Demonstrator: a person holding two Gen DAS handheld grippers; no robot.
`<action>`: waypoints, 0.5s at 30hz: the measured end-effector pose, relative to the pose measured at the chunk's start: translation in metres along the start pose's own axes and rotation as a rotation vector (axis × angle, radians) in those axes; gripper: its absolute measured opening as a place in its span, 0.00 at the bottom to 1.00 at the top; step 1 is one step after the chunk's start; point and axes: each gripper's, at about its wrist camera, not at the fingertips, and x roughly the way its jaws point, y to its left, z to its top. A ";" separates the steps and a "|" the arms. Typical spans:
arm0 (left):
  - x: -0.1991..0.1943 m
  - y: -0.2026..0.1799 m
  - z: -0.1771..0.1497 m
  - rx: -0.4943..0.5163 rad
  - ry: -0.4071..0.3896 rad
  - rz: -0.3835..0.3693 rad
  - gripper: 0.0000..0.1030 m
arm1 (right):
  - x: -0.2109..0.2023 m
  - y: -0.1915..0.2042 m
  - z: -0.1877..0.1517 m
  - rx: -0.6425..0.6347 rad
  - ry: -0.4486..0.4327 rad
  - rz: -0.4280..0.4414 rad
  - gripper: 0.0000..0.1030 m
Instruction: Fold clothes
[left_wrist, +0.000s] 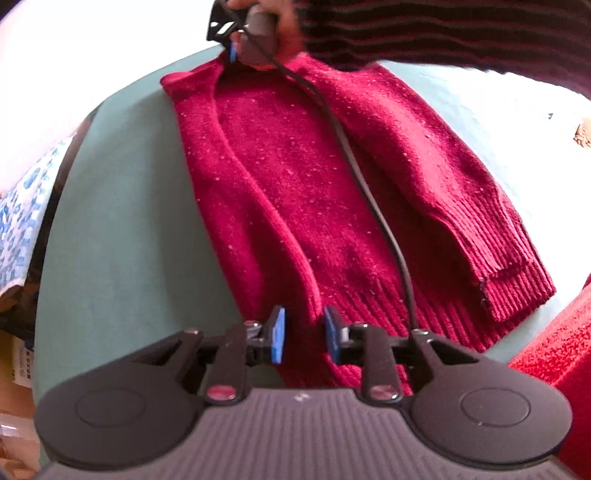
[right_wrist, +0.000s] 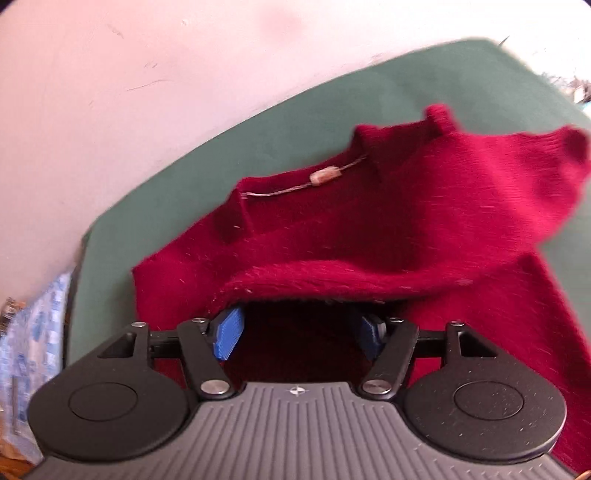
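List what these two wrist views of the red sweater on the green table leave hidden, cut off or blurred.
- Right wrist view: the right gripper's fingertips are under a raised fold of the red sweater, so contact is unclear.
- Left wrist view: the sweater's hem goes behind the left gripper; the striped sleeve is blurred.
- Both views: the green table runs past the frame edges.

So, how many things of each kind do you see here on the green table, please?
Sweaters: 1, the red sweater lying on the green table.
Grippers: 2, the left gripper and the right gripper.
Cables: 1, the black cable across the sweater.
Total: 4
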 end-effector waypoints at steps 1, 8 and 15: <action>0.000 0.001 0.000 -0.004 -0.003 0.000 0.27 | -0.006 0.003 -0.004 -0.035 -0.022 -0.023 0.64; 0.010 -0.001 0.006 0.008 -0.002 -0.018 0.32 | -0.019 0.026 -0.008 -0.187 -0.082 -0.060 0.66; 0.012 -0.001 0.005 -0.009 -0.010 -0.031 0.34 | 0.011 0.043 0.002 -0.186 -0.012 -0.085 0.67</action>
